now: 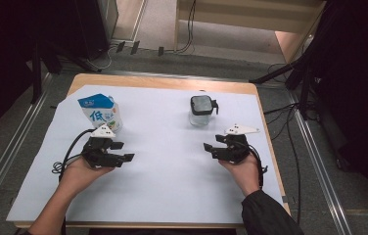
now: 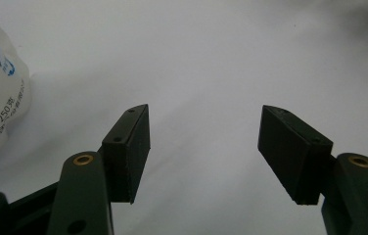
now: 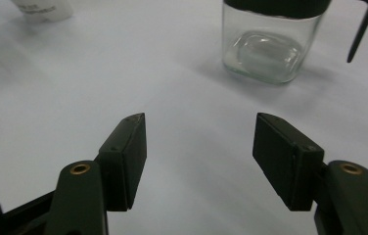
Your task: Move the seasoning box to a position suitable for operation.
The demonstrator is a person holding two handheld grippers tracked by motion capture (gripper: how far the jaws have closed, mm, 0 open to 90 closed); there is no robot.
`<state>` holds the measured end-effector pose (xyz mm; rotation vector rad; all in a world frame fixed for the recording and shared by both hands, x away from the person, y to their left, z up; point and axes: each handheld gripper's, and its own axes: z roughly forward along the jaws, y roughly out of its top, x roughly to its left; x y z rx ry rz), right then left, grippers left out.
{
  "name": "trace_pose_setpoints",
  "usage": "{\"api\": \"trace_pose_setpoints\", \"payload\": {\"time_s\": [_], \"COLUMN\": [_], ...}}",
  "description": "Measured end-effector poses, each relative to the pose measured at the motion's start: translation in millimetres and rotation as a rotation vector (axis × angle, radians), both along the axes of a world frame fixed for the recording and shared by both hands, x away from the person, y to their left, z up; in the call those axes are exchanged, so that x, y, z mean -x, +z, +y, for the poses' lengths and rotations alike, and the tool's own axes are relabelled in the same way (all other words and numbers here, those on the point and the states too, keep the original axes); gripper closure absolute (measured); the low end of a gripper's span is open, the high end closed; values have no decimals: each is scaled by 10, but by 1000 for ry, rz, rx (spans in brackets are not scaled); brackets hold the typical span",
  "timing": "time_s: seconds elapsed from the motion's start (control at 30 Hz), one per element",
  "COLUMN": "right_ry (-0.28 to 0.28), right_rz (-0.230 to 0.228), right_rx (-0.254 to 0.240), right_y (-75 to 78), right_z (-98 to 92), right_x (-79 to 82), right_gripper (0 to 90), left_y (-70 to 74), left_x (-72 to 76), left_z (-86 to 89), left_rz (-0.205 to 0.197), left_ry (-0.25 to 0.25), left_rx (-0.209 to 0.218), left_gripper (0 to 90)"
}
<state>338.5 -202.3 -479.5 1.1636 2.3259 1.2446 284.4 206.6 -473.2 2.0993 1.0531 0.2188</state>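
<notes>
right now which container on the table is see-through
The jar, on the right ahead of the right tool: clear glass under a black lid. The carton on the left is opaque, printed blue and white.

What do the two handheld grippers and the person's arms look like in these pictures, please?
Both the left gripper and the right gripper are black, each with two flat rectangular pads on arms fixed by brass-coloured rivets. Each carries a pale three-cornered plate on top and trails a black cable. The right arm wears a dark sleeve; the left forearm is unsleeved.

one milk carton (image 1: pixel 101 113), one glass jar (image 1: pixel 201 111), two grippers (image 1: pixel 122 151)
</notes>
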Motion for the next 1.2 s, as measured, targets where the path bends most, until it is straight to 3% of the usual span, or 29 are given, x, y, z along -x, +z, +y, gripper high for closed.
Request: {"api": "trace_pose_setpoints", "payload": {"time_s": [0.17, 0.23, 0.27, 0.33, 0.4, 0.53, 0.77, 0.87, 1.03, 1.2], "right_ry": [-87, -100, -126, -137, -179, -226, -248, -248, -275, -314], "right_rz": [-17, -11, 7, 10, 20, 18, 13, 33, -11, -21], "right_rx": [17, 6, -36, -52, -43, -31, -30, -42, -32, -23], "right_y": [-20, -19, -10, -8, -16, -46, -68, -70, -69, -106], "right_z": [45, 48, 51, 56, 91, 155, 282, 325, 420, 529], "right_x": [-117, -142, -196, -224, -296, -382, -520, -597, -672, -784], "right_gripper": [325, 315, 283, 259, 187, 172, 150, 146, 113, 111], "left_y": [23, 28, 30, 31, 29, 21, 17, 18, 15, 16], "left_x": [9, 11, 10, 2, -16, -52, -103, -113, -119, -115], "left_z": [28, 21, 14, -3, -21, -49, -86, -104, -121, -113], "left_rz": [0, -2, 0, 0, -1, 4, 3, 0, 5, 6], "left_ry": [5, -2, -5, -14, -19, -36, -48, -58, -65, -67], "left_rx": [16, 10, 7, 6, 7, 11, 16, 11, 16, 17], "left_gripper": [377, 377, 377, 377, 378, 378, 382, 383, 383, 383]}}
